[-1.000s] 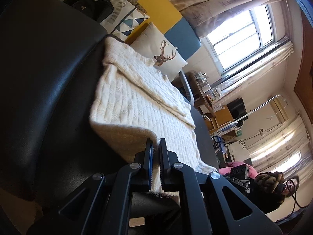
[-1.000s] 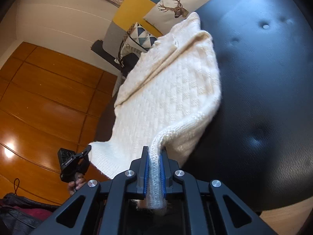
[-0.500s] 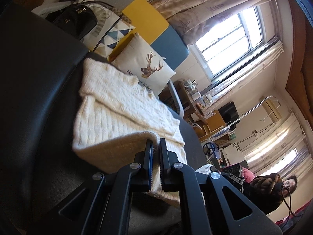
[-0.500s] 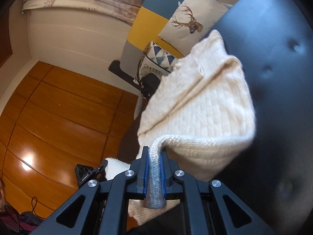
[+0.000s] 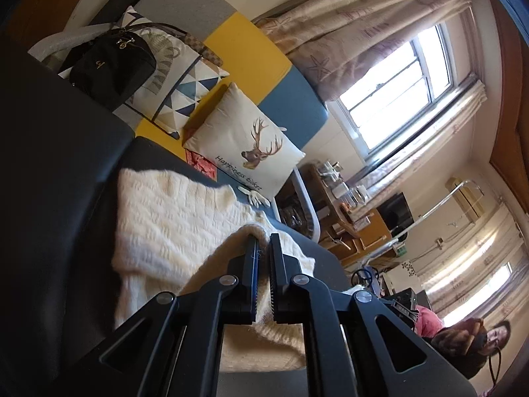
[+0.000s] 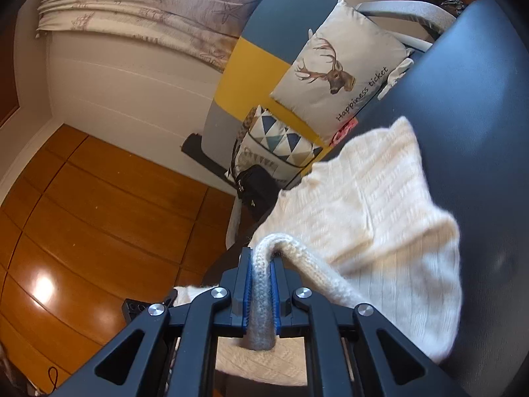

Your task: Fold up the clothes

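Black leather seat (image 6: 479,132), wide. On seat: cream knitted sweater (image 6: 363,198), near edge lifted, doubled toward deer pillow (image 6: 337,66). Left gripper (image 5: 263,241) pinching thin hem; right gripper (image 6: 261,258) clamped on ribbed hem.

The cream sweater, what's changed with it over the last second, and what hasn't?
Both hand-held grippers have carried the near edge of the cream sweater forward toward the deer cushion, doubling it over itself on the black seat, so less of it lies flat. Unchanged: the left hand-held gripper and right hand-held gripper stay shut on the edge; the cushions and black bag haven't moved.
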Motion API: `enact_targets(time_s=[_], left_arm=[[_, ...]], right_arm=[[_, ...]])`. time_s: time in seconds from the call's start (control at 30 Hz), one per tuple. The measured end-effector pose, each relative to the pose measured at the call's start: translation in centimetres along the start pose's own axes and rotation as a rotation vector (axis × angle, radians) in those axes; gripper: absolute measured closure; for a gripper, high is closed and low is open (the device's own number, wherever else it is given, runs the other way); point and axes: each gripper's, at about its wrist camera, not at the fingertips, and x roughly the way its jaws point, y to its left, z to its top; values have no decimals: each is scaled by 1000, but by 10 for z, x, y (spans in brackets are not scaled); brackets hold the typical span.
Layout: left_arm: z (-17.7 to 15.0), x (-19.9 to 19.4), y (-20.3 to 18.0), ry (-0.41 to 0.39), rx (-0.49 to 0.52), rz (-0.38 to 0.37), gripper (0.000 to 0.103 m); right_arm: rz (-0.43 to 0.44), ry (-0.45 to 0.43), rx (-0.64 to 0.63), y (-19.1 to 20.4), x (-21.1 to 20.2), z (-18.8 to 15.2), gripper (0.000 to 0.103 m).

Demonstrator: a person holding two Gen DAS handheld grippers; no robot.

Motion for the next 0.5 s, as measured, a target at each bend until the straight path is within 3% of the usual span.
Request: enact_targets(time_s=[0.17, 0.5], left_arm=[[26, 27, 9, -12, -17, 21, 99], [63, 82, 36, 3, -36, 106, 99]], right_arm=[[-10, -30, 18, -10, 18, 32, 95], [-96, -4, 26, -35, 67, 81, 95]])
